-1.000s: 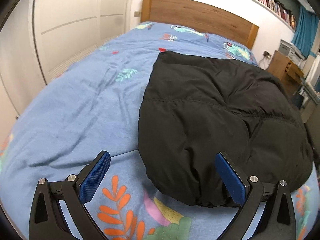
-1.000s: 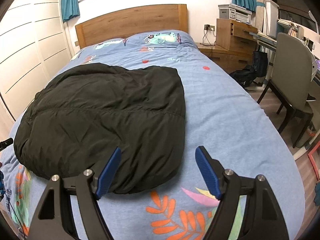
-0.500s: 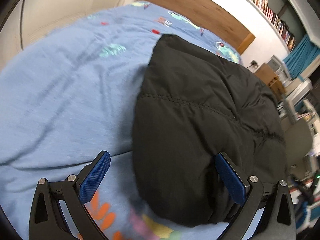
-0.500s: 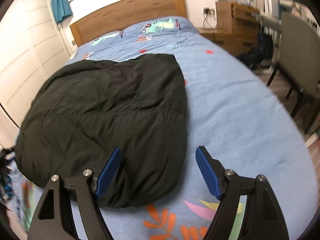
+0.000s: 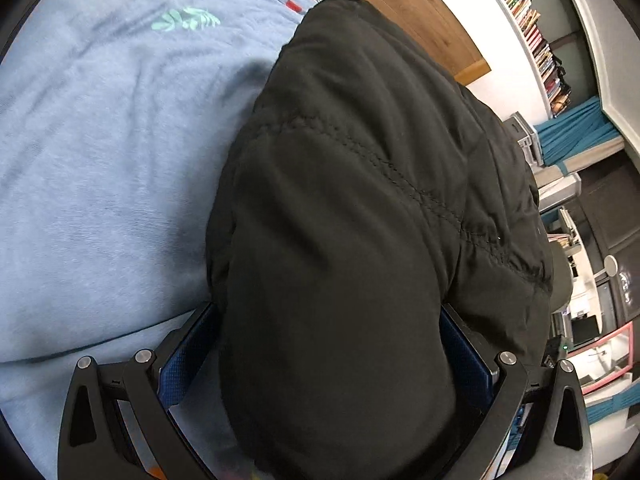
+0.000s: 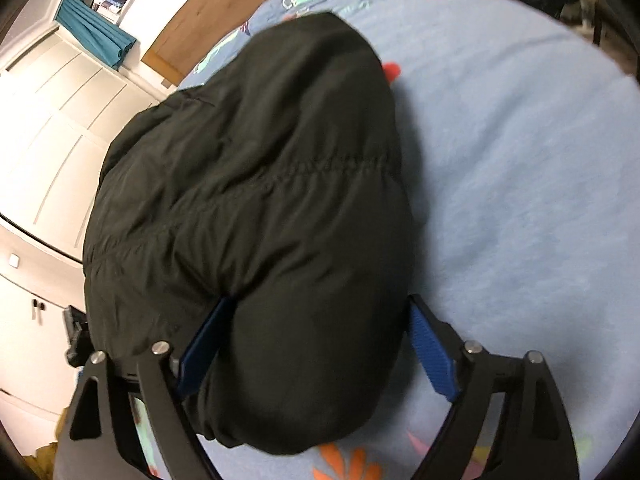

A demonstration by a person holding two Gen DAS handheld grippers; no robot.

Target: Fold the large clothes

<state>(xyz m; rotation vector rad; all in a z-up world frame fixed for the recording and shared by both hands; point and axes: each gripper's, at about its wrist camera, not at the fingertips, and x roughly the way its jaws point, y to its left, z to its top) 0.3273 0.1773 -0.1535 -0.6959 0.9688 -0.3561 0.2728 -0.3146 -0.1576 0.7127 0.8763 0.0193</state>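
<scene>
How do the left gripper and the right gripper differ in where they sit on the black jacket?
The left gripper straddles the black jacket at its edge beside open blue bedding on the wardrobe side; the right gripper straddles the opposite edge. The jacket hides most of the left gripper's pads, while the right gripper's outer pad shows nearly whole. Both are wide open around the near hem, with padded fabric bulging between the fingers.

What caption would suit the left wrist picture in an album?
Left gripper, jaws open around the near edge of a puffy black jacket on a blue patterned bed cover.
</scene>
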